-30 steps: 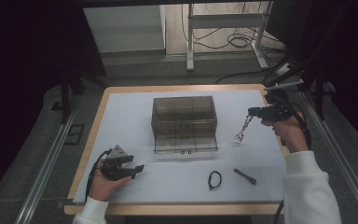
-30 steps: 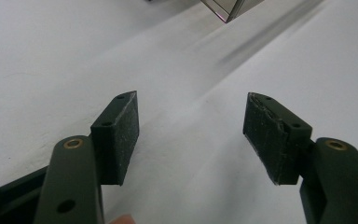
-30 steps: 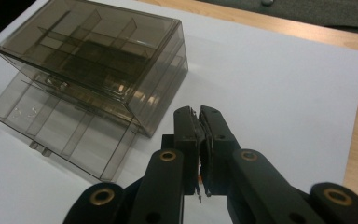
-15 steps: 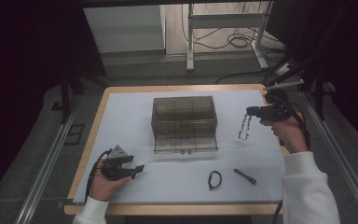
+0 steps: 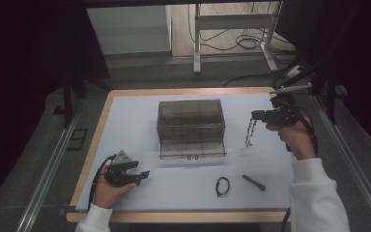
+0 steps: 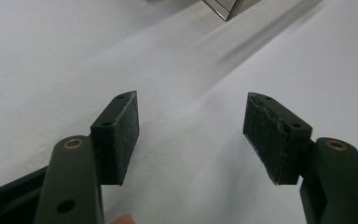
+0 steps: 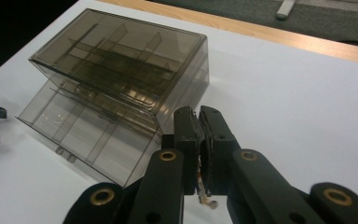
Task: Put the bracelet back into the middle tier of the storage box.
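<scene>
While the right gripper (image 5: 254, 115) sits at right of the high view, its jaws clench the top of a beaded chain (image 5: 249, 133), which dangles below them, just right of the smoky drawer box (image 5: 191, 126). Left gripper (image 5: 145, 175), lower left, gapes with nothing between its jaws.

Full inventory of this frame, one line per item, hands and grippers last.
Smoky clear plastic drawer box: 1, brown-grey, table centre, bottom drawer pulled out.
Beaded chain: 1, pale metallic, hanging from right gripper, right of box.
Black cord loop: 1, near front edge.
Dark short stick: 1, right of loop.
White table mat: 1, on wooden table.
Left gripper: black, open, front left.
Right gripper: black, shut on chain.
White sleeves: 2.
</scene>
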A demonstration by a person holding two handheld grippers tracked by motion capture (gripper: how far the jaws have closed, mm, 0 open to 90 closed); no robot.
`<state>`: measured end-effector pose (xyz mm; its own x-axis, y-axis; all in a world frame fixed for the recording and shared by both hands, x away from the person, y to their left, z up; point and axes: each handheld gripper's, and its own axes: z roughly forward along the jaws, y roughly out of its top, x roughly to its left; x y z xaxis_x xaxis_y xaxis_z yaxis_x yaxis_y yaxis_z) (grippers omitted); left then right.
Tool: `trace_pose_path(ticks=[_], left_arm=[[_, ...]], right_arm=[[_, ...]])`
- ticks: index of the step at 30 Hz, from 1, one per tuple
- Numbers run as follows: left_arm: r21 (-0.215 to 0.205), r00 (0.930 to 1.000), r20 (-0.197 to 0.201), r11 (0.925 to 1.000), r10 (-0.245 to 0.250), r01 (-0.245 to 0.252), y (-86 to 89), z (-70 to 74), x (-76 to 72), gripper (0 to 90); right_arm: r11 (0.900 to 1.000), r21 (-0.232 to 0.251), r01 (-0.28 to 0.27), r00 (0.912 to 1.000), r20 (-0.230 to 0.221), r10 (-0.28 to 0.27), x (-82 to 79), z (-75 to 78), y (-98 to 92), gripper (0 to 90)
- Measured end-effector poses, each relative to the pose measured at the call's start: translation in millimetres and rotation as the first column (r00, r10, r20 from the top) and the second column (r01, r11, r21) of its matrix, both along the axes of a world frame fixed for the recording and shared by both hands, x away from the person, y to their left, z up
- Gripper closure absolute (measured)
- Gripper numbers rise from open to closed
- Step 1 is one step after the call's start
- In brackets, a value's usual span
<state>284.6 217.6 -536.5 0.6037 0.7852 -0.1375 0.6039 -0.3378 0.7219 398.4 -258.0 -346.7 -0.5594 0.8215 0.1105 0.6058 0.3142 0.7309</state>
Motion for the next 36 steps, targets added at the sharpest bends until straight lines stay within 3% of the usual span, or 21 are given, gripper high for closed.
trace_pose_path(ticks=[36], left_arm=[[0.002, 1.0000, -0.003, 1.0000, -0.003, 0.003, 0.0, -0.5, 0.2, 35.9]], right_arm=[[0.993, 0.056, -0.099, 0.9933, 0.065, 0.096, -16.1, 22.4, 35.6, 86.1]])
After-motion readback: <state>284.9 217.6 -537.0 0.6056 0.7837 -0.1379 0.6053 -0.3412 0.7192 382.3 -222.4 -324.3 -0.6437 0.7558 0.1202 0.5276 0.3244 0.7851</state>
